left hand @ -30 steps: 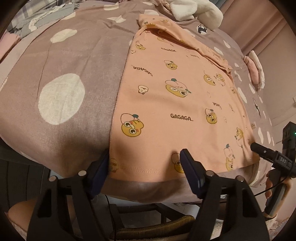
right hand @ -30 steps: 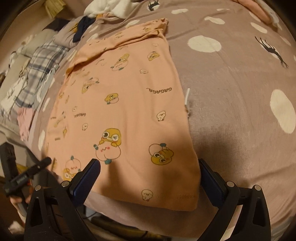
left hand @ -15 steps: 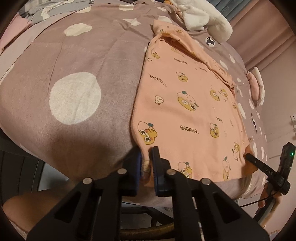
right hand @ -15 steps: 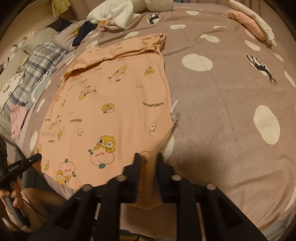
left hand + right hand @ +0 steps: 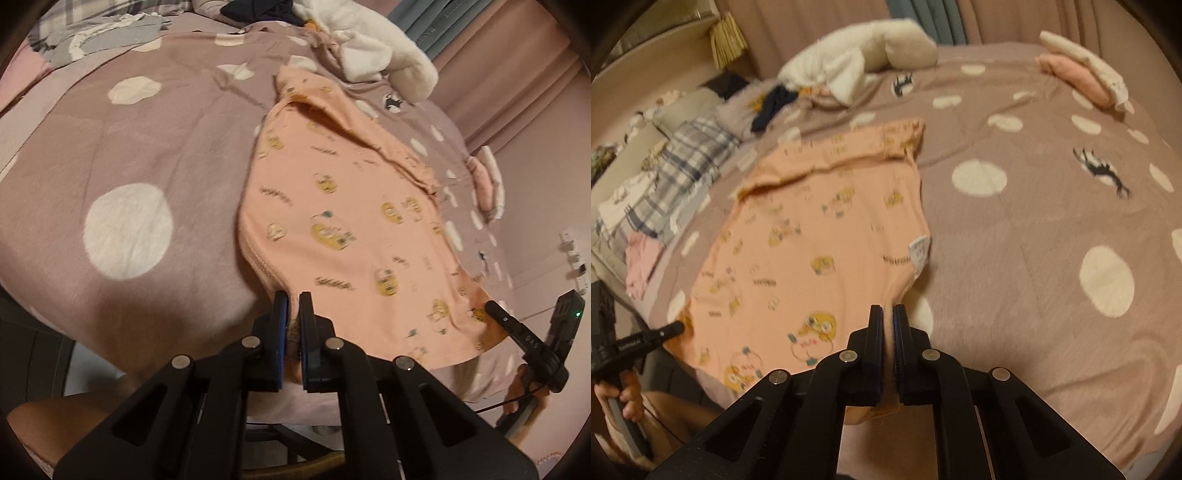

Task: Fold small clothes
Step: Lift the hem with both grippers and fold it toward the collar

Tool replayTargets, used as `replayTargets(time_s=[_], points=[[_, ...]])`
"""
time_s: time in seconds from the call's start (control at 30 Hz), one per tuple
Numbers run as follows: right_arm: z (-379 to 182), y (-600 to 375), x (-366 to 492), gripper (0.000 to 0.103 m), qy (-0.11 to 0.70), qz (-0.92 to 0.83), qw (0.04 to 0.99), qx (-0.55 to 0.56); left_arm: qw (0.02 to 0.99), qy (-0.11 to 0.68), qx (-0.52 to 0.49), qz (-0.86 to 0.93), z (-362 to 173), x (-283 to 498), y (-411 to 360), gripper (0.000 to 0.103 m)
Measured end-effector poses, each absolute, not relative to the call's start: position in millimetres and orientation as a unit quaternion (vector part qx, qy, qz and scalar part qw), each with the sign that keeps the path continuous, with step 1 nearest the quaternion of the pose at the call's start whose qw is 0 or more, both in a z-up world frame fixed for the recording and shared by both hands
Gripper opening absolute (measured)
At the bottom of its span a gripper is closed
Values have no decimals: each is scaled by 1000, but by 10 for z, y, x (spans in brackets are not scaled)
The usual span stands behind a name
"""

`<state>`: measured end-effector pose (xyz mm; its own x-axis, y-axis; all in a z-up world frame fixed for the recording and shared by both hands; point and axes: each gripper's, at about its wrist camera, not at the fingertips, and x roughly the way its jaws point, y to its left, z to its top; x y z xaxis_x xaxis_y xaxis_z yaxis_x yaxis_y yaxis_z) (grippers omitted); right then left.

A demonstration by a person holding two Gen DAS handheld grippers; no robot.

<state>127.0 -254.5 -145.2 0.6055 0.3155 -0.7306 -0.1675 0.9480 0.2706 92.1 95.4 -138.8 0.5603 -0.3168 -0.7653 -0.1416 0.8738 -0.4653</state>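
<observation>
**Both hem corners pinched, shirt stretching away up the bed**

The peach shirt (image 5: 354, 236) lies flat on the spotted bed cover (image 5: 125, 155), its hem at the near edge of the bed and its collar end toward the white pillows (image 5: 384, 55). Its long axis runs straight away from both grippers, so each wrist camera looks along the garment's length.

The left gripper (image 5: 293, 310) has its jaws drawn narrow, with the near left hem corner pinched between them; cloth bunches up into the slot. The right gripper (image 5: 887, 325) is likewise nearly closed on the opposite hem corner, and the fabric there lifts off the cover in a small ridge beside the white care label (image 5: 919, 253). In each view the other gripper shows at the far hem corner, so the 2 grips stand well apart across the shirt's width.

Judging from this, the coming move is likely a lengthwise fold: carrying the hem forward toward the collar. Neither arm is nearer; both sit at the same end, so they would need to travel together along the long axis to keep the fold edge straight. Uneven travel could skew it.
</observation>
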Motion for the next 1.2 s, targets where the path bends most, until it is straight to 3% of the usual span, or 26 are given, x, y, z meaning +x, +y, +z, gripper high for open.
replayTargets(time_s=[0.33,0.5,0.57,0.6,0.63,0.77,0.83,0.87,0.9,0.93,1.03,1.2], points=[[-1217,-2622,1394,4,379,145,908,104,858,429,-271,-78,-1078,1282,964,5],[-1245,-2596,1386,4,407,113,905,40,851,451,-263,-68,-1228,1276,942,5],[-1350,-2704,1437,25,450,145,877,87,837,471,-269,-68,-1371,1266,965,5],[-1423,-2750,1475,47,478,153,859,103,830,483,-272,-64,-1449,1250,981,5],[-1496,-2775,1489,61,498,150,847,111,826,491,-270,-61,-1494,1236,985,5],[-1736,-2728,1444,63,539,162,821,100,828,490,-266,-61,-1503,1155,1023,5],[-1818,-2660,1402,61,552,161,814,86,828,488,-271,-61,-1509,1128,1046,5],[-1834,-2603,1379,54,552,163,814,74,826,490,-272,-62,-1519,1122,1048,5],[-1837,-2530,1329,31,545,166,820,52,824,492,-273,-64,-1529,1119,1044,5],[-1831,-2483,1305,14,541,168,823,40,823,493,-275,-67,-1536,1116,1034,5],[-1786,-2446,1285,8,521,163,837,40,823,492,-273,-79,-1524,1114,985,5],[-1625,-2530,1302,7,475,185,857,73,815,483,-306,-96,-1494,1149,1041,5]])
